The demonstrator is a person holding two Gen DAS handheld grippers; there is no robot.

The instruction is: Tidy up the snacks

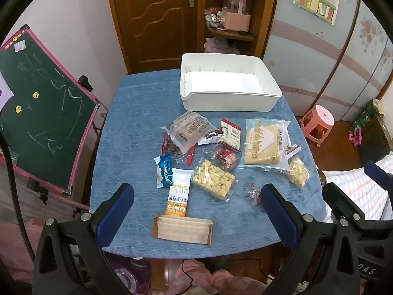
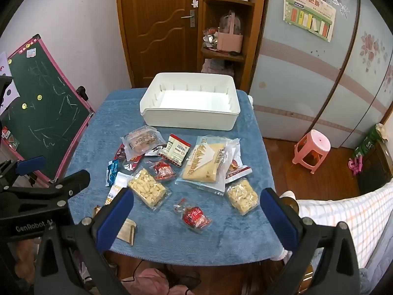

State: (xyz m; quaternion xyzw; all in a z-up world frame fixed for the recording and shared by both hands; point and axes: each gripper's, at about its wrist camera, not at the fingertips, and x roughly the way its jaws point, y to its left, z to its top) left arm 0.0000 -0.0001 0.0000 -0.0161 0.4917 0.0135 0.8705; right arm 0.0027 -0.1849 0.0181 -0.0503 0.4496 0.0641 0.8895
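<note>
L tool (image 1: 196, 204) spread, holds nothing, over near worktop edge | R tool (image 2: 196, 211) spread, holds nothing | snacks (image 2: 147, 190) loose mid worktop (image 1: 127, 123) | white bin (image 1: 228, 98) at far edge, nothing inside | bare blue strip L of snacks | cardboard sleeve (image 1: 183, 229) near front edge

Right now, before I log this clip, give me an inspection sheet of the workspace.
Surface: table under a blue towel.
Job's things: white bin at the far edge, nothing in it; snack packets loose in front, among them puffs, cake and bar.
Clutter: cardboard sleeve near the front edge.
Grippers: left hand-held gripper and right hand-held gripper open, holding nothing.
Cables: black cord on the floor.
Surroundings: chalkboard, door, pink stool.
</note>
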